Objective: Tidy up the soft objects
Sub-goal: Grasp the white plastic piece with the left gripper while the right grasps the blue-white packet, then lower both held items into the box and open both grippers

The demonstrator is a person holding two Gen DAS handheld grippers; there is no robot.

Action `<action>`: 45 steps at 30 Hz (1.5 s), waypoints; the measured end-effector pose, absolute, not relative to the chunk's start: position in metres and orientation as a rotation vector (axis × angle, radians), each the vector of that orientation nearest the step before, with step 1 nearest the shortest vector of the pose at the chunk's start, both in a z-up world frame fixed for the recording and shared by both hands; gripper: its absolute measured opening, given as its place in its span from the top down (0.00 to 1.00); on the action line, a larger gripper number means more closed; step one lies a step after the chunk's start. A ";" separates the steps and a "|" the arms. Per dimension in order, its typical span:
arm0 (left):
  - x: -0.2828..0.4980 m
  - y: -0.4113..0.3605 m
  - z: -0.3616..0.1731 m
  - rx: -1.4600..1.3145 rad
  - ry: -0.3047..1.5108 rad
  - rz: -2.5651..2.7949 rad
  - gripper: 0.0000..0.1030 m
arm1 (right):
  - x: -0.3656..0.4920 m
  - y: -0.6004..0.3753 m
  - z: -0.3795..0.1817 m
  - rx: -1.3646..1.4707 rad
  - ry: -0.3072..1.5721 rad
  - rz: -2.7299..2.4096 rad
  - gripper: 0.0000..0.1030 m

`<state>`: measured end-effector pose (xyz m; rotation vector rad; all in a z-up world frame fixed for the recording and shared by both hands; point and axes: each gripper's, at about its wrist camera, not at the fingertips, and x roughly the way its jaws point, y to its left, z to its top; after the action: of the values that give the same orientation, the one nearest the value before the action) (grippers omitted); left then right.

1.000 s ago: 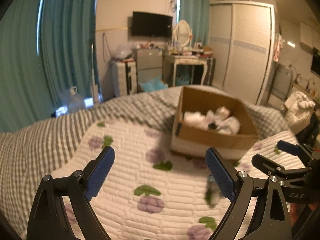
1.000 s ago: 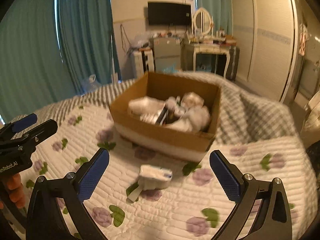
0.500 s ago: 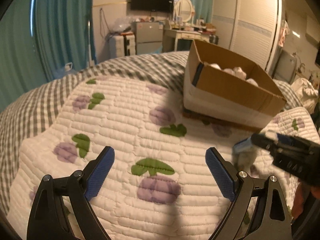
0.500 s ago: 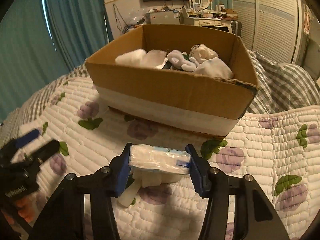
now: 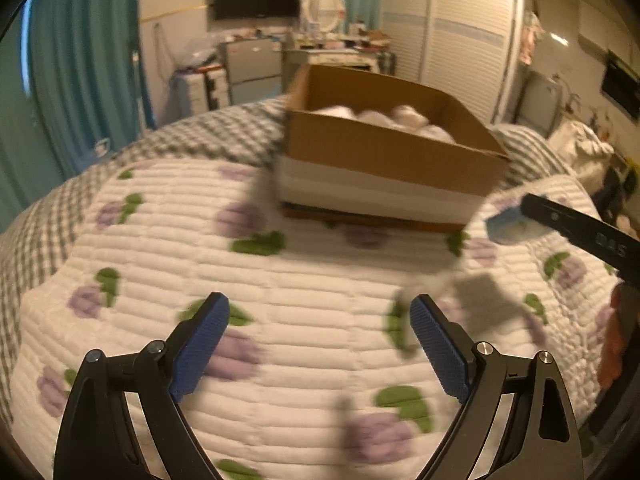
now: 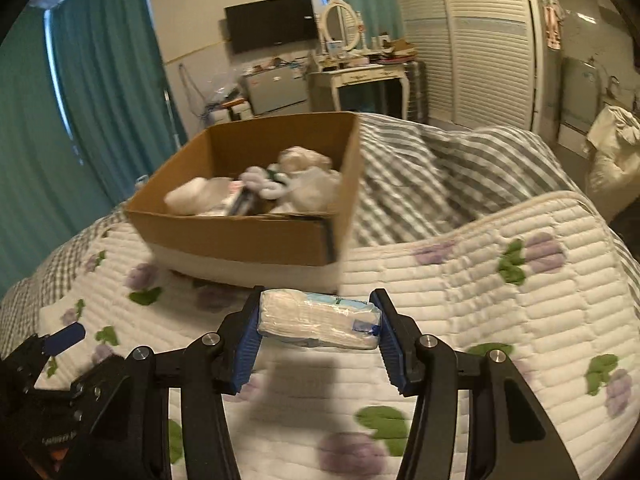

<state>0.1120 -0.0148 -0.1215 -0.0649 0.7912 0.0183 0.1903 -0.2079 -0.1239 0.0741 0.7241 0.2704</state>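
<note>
Your right gripper (image 6: pixel 318 334) is pinching a wrapped white tissue pack (image 6: pixel 320 323) — blue pads on both short ends, jaws having just been closing onto it, pack lifted clear of the quilt (image 6: pixel 500 320) w/ its shadow underneath. Your left gripper (image 5: pixel 320 348) is spread wide, nothing between the pads, hovering over the quilt's purple-flower print. Just beyond the pack sits the cardboard box (image 6: pixel 240 236), open top, w/ several white soft items (image 6: pixel 304 176) piled inside; can't tell exactly what each one is. From the left wrist view the pack shows as a blue-white blur near the box's right front corner, held off to the right. Box rests on the quilt, grey checked blanket (image 6: pixel 400 196) behind it — dresser & curtains further back.
</note>
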 end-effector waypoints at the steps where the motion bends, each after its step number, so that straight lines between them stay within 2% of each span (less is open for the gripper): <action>1: 0.116 -0.022 -0.123 -0.061 0.809 0.004 0.10 | 0.192 -0.212 -0.126 0.073 0.732 0.259 0.49; 12: 0.176 -0.079 -0.166 -0.038 0.963 -0.022 0.12 | 0.203 -0.221 -0.148 0.046 0.823 0.228 0.49; 14: 0.182 -0.082 -0.175 -0.024 0.985 -0.014 0.24 | 0.204 -0.224 -0.146 0.057 0.819 0.229 0.49; 16: 0.183 -0.085 -0.180 0.007 0.990 -0.009 0.27 | 0.203 -0.225 -0.145 0.064 0.816 0.228 0.49; 17: 0.181 -0.086 -0.180 0.013 0.983 -0.016 0.34 | 0.204 -0.225 -0.145 0.065 0.817 0.229 0.49; 18: 0.178 -0.087 -0.179 0.019 0.975 -0.030 0.53 | 0.204 -0.224 -0.146 0.064 0.819 0.230 0.49; 19: 0.176 -0.089 -0.178 0.025 0.975 -0.041 0.60 | 0.203 -0.223 -0.146 0.060 0.819 0.230 0.49; 22: 0.169 -0.089 -0.173 0.035 0.968 -0.050 0.67 | 0.198 -0.222 -0.146 0.040 0.808 0.218 0.49; 38: 0.103 -0.059 -0.102 -0.041 0.864 -0.077 0.67 | 0.141 -0.233 -0.109 0.118 0.705 0.255 0.49; 45: 0.094 -0.052 -0.051 -0.028 0.774 -0.068 0.67 | 0.127 -0.223 -0.066 0.098 0.647 0.311 0.49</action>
<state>0.0937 -0.0519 -0.0508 -0.0283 0.7739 -0.0682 0.1270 -0.2234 -0.0663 0.0984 0.6474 0.3108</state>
